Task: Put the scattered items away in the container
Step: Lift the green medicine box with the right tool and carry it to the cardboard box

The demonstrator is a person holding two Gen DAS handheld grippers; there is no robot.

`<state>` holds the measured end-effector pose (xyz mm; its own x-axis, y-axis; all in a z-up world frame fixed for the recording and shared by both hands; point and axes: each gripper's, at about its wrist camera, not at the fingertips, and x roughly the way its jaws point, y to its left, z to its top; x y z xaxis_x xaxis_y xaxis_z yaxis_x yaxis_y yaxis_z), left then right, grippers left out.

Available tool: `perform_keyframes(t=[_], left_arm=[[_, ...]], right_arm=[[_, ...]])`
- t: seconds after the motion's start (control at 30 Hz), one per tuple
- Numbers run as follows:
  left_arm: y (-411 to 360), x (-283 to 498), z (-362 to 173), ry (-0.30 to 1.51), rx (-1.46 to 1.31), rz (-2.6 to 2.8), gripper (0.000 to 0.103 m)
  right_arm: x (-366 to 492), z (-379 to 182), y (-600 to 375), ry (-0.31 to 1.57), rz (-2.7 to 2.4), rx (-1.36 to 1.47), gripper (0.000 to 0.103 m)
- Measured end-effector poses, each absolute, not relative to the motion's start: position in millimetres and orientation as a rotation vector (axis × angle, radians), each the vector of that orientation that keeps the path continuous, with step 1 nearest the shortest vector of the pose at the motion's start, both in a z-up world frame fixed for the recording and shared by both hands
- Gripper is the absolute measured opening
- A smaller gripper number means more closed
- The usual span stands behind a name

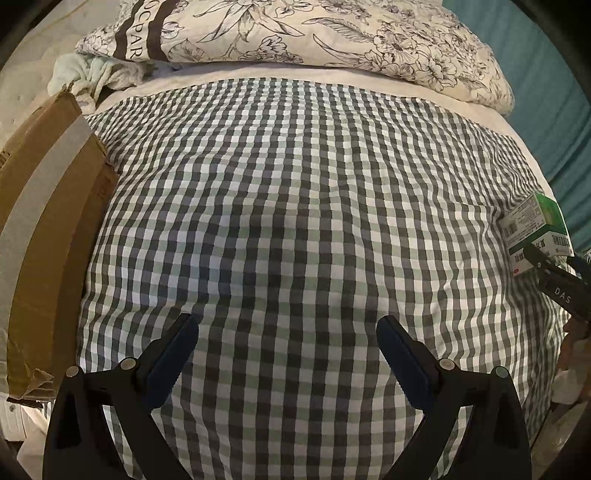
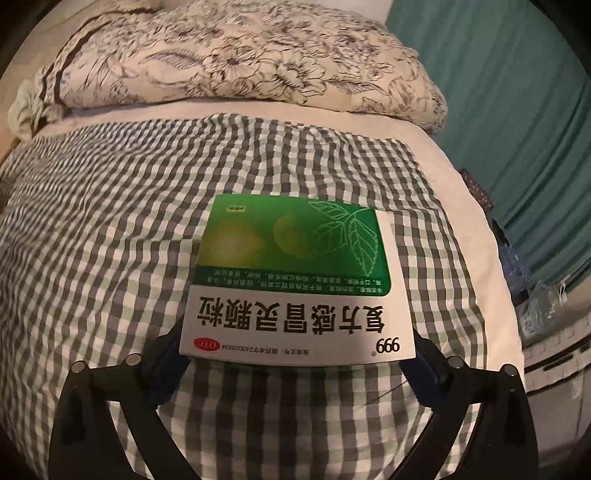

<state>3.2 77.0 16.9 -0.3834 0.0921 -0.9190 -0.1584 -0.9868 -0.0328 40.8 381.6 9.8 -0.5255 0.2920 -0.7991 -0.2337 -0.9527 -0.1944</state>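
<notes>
A green and white medicine box (image 2: 291, 280) with "999" printed on it sits between the fingers of my right gripper (image 2: 295, 354), which is shut on its two sides and holds it over the checked bed cover (image 2: 110, 240). The same box (image 1: 535, 229) shows at the far right of the left wrist view, held by the right gripper's fingers (image 1: 554, 273). My left gripper (image 1: 288, 332) is open and empty, low over the checked cover (image 1: 288, 203). A brown cardboard box (image 1: 48, 206) with grey tape stands at the left edge of the bed.
A floral pillow (image 1: 295, 33) lies at the head of the bed, with a pale crumpled cloth (image 1: 88, 74) beside it. A teal curtain (image 2: 498, 110) hangs to the right. Plastic bottles and bags (image 2: 532, 295) lie off the bed's right edge.
</notes>
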Motion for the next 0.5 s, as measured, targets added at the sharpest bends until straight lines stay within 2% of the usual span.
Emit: perform_keyframes(t=[0.33,0.5], left_arm=[[70,7,25,0.069,-1.627,2.520,0.099],[58,10,37,0.049,-1.599,2.558,0.099]], right_arm=[[50,20,364,0.009,2.588,-1.294,0.093],[54,40,329,-0.025,2.667,-1.278,0.093]])
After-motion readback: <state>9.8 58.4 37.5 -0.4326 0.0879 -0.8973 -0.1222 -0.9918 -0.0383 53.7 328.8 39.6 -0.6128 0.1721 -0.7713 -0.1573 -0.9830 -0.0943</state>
